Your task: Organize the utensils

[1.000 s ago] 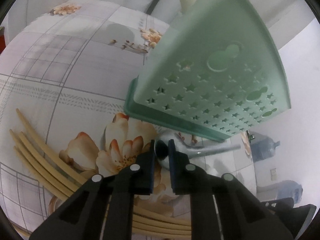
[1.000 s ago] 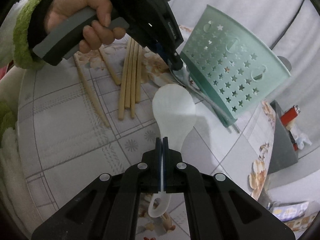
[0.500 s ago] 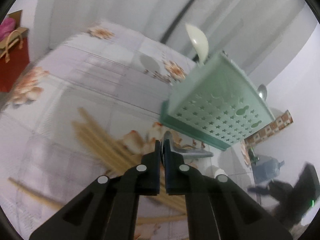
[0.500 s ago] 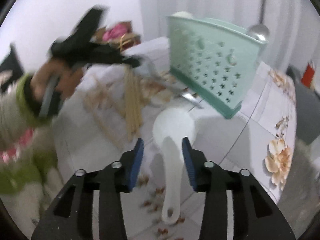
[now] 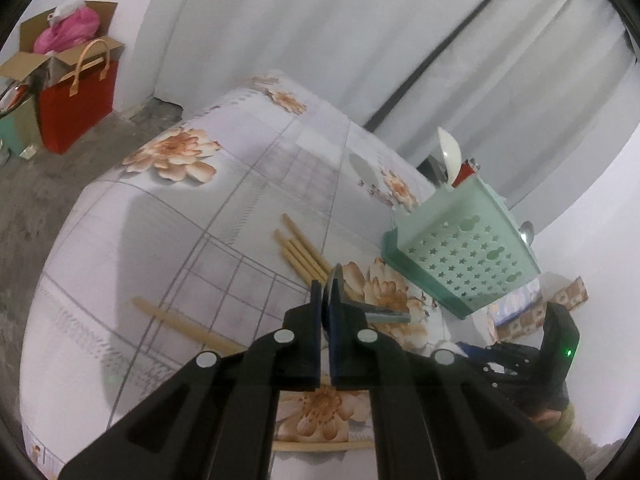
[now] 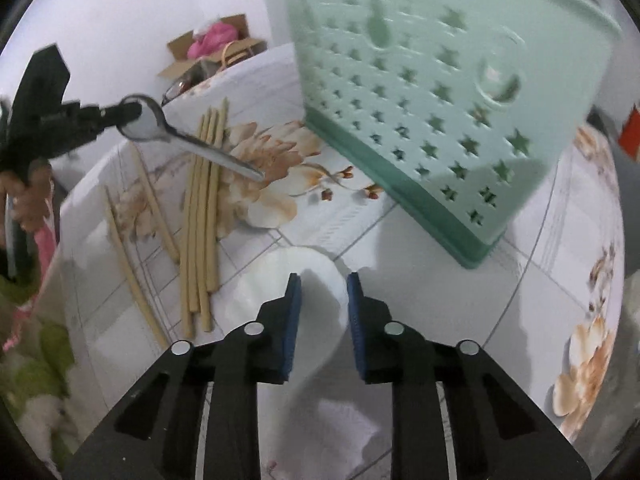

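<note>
The left gripper (image 5: pixel 326 304) is clamped on the bowl of a metal spoon (image 6: pixel 188 140) — seen in the right wrist view lifted clear of the table (image 5: pixel 168 240), handle sticking out away from the jaws and slanting down toward the caddy (image 6: pixel 440 92).

The right gripper (image 6: pixel 324 312) is closing, blue pads not yet touching anything. The white scoop (image 6: pixel 304 276) lies flat on the table directly under and between the pads; its wide bowl is pointed ahead toward the caddy base, its handle running back beneath the gripper body. Long axis is roughly in line with the fingers, so the pads are set across the neck — a fair alignment for a pinch, as judged from this view.

The caddy stands just ahead of the right gripper, well within reach. Seen from the left wrist it is off to the right, with a white spoon (image 5: pixel 450 156) already standing in it.

The chopsticks (image 6: pixel 200 232) lie loose in a rough bundle left of the scoop, long axes running away from the camera; a few strays are angled beside them. They are nearer the left hand, but that hand is occupied.

Likely next: spoon handle-first into the caddy; scoop gripped.
</note>
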